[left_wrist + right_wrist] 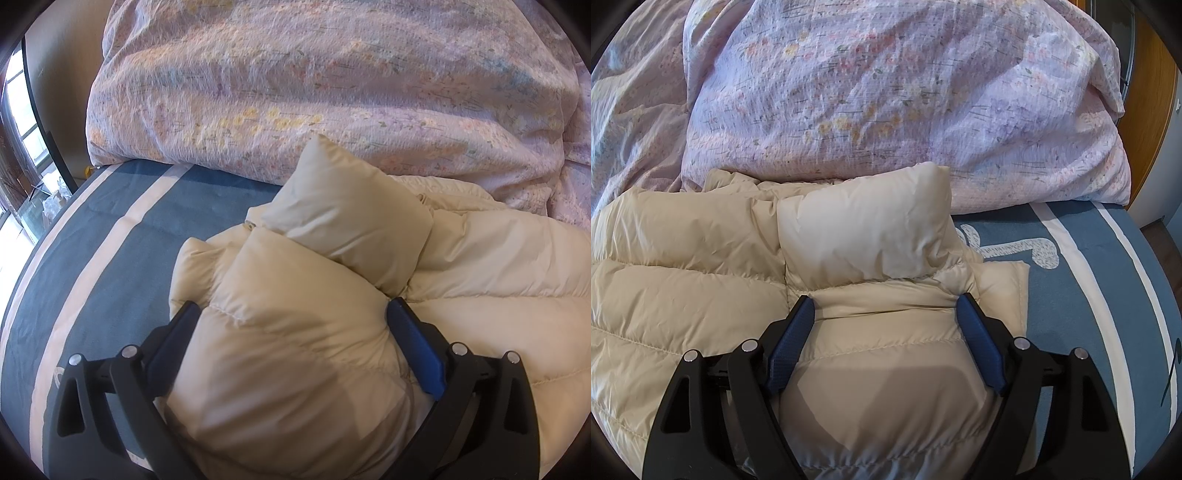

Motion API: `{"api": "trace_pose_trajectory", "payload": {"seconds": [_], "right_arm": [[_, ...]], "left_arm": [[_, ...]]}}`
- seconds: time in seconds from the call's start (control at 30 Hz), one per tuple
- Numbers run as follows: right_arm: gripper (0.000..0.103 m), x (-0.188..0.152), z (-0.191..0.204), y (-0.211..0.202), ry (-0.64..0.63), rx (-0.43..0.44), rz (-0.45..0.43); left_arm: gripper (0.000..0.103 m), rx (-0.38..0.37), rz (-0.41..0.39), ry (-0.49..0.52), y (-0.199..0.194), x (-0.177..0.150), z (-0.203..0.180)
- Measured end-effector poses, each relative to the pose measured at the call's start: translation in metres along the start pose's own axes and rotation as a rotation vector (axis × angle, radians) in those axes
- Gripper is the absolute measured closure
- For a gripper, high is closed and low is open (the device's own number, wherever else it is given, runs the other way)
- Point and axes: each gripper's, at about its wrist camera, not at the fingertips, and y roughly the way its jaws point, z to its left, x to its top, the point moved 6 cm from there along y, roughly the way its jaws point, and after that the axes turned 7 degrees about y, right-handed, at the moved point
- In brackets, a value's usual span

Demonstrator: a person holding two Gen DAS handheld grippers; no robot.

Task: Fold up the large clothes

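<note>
The cream quilted puffer jacket (480, 258) lay on the blue bedsheet with pale stripes (110, 236), its far edge against the bunched pink floral duvet (295, 74) beyond both claws. The left gripper (291, 317) was clamped on a bulging jacket fold. The right gripper (884, 306) likewise pinched a wide puffy section between its blue pads (979, 343).
</note>
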Motion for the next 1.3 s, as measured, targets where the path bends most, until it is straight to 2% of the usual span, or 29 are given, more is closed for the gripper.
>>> {"api": "trace_pose_trajectory", "payload": {"seconds": [0.6,0.83,0.9,0.93,0.97,1.07,1.17,1.3], "right_arm": [[0.021,0.001,-0.003,0.000,0.017,0.001,-0.003],[0.020,0.004,-0.007,-0.010,0.054,-0.008,-0.039],[0.017,0.004,-0.013,-0.018,0.069,-0.030,-0.049],[0.010,0.004,-0.016,-0.024,0.073,-0.049,-0.056],[0.009,0.003,-0.021,-0.033,0.080,-0.063,-0.067],[0.009,0.000,-0.036,-0.054,0.104,-0.038,-0.068],[0.009,-0.006,-0.051,-0.065,0.147,0.035,-0.009],[0.009,-0.018,-0.064,-0.071,0.194,0.151,0.080]], "left_arm": [[0.002,-0.020,0.001,-0.019,0.003,0.000,0.002],[0.002,-0.023,-0.008,-0.033,0.000,0.000,0.004],[0.002,-0.028,-0.013,-0.046,-0.007,-0.001,0.007],[0.002,-0.032,-0.018,-0.052,-0.012,-0.002,0.009],[0.002,-0.040,-0.029,-0.055,-0.019,-0.003,0.012],[0.002,-0.041,-0.062,-0.052,-0.044,-0.006,0.024],[0.002,-0.036,-0.085,-0.062,-0.067,-0.014,0.042],[0.002,-0.088,-0.042,-0.109,-0.078,-0.030,0.063]]}}
